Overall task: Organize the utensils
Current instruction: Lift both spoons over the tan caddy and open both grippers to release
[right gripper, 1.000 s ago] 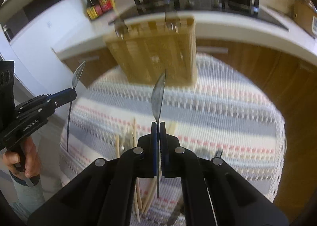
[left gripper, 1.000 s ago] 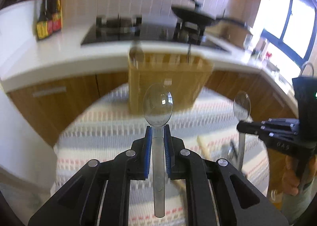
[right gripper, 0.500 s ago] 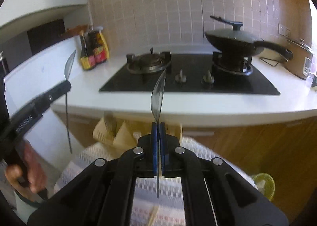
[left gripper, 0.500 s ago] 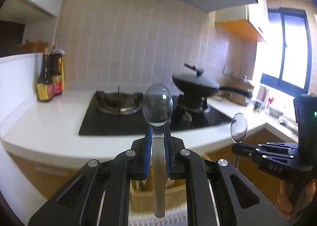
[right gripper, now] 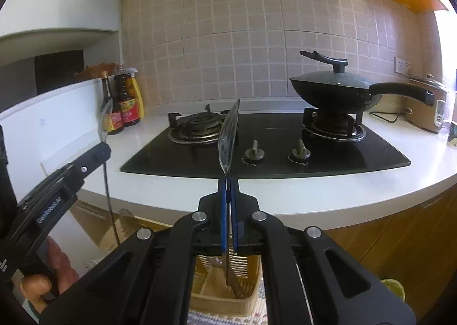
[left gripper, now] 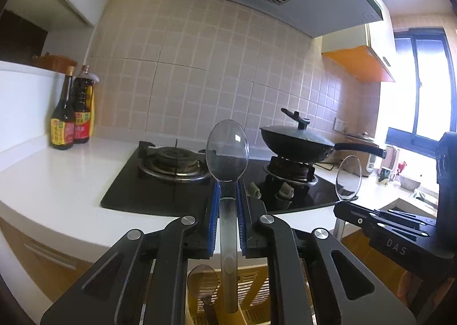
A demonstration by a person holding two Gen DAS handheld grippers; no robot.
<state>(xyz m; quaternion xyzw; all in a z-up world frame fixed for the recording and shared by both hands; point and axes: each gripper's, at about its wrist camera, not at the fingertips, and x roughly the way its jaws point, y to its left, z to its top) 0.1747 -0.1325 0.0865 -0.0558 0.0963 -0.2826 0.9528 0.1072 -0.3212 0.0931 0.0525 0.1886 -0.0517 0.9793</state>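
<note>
Left gripper (left gripper: 227, 222) clamped on clear plastic spoon (left gripper: 227, 151), blue pads pinching the neck just under the bowl, bowl up, handle hanging down between the linkages. Right gripper (right gripper: 227, 211) clamped edge-on on second clear spoon (right gripper: 228, 139), pads almost together on the thin neck, handle tip dangling low. Both held high, roughly level, looking at gas hob (right gripper: 265, 142) and lidded wok (right gripper: 331, 91) far across white counter (right gripper: 285, 199). Slatted wooden utensil holder (right gripper: 222, 296) near, directly below right handle tip, standing on striped cloth (right gripper: 228, 319); one spoon already upright inside it (left gripper: 201, 282). Likely step: carry both spoons over holder, drop handle-first. To do well: lower straight down, handle kept vertical, tip aimed into a free compartment clear of the stored spoon and divider walls; one side at a time to avoid knocking the other gripper, close on the right in the left view. Release only once handle well inside, since a light holder could tip if nudged sideways. Sauce bottles (left gripper: 71, 113) far left, irrelevant.
</note>
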